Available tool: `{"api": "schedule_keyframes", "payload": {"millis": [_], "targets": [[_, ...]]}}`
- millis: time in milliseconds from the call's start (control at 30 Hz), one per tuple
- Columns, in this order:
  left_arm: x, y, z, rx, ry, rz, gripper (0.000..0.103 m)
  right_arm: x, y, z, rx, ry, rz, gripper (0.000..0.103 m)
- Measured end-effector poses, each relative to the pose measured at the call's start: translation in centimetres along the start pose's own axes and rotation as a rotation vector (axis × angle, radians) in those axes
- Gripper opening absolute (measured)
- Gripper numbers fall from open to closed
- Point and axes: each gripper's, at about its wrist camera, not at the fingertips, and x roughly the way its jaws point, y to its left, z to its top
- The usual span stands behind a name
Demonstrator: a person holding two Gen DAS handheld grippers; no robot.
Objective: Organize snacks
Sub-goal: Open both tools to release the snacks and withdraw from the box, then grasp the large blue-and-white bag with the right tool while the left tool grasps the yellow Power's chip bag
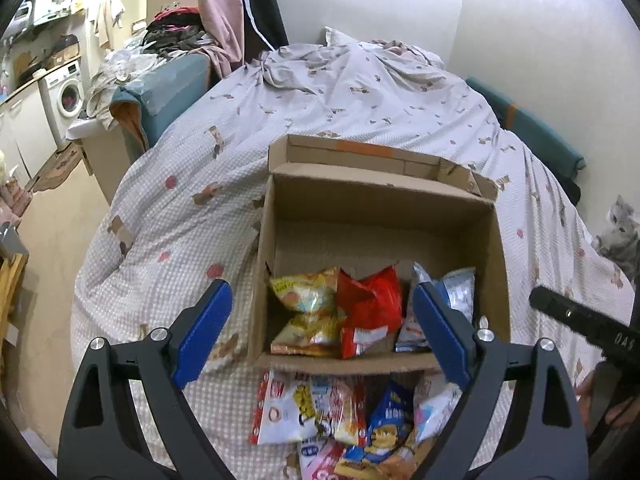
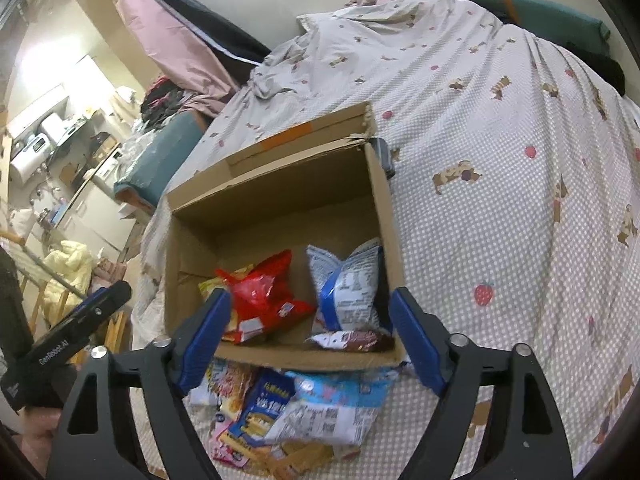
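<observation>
Cardboard box (image 1: pixel 380 216) on bed cover (image 1: pixel 168 240), flaps up; inside, L to R along near wall: yellow bag (image 1: pixel 308 308), red bag (image 1: pixel 372 304), blue-and-white bag (image 2: pixel 348 284) upright w/ small brown packet (image 2: pixel 352 340) lying at its foot. Loose snack pile (image 1: pixel 340 416) on cover just outside box's near wall. Left gripper (image 1: pixel 322 334) jaws wide, nothing betw. them, over box's near edge; right gripper (image 2: pixel 310 338) likewise wide & empty, above same edge.
</observation>
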Motion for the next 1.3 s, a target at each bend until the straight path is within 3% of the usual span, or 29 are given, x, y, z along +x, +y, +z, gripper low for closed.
{"api": "schedule_keyframes", "payload": {"millis": [167,733,1133,1300], "targets": [[-1.7,0.6,-1.3,0.001,-0.008,0.003,0.090,-1.2,0.9,-0.8,-0.033,-0.018,-0.013,0.096],[-3.4,3.1,-5.9,-0.053,0.117,0.044,0.090,-2.8,-0.8,-4.9,0.084,0.055,-0.019,0.096],[-1.5,5.2,-7.7,-0.171,0.239,0.092,0.090,-1.1,-2.7,-7.0,0.219,0.152,-0.007,0.096],[-1.4,5.4,-7.9,-0.178,0.249,0.090,0.090,2.2,-3.6,-8.0,0.293,0.263,0.003,0.096]]}}
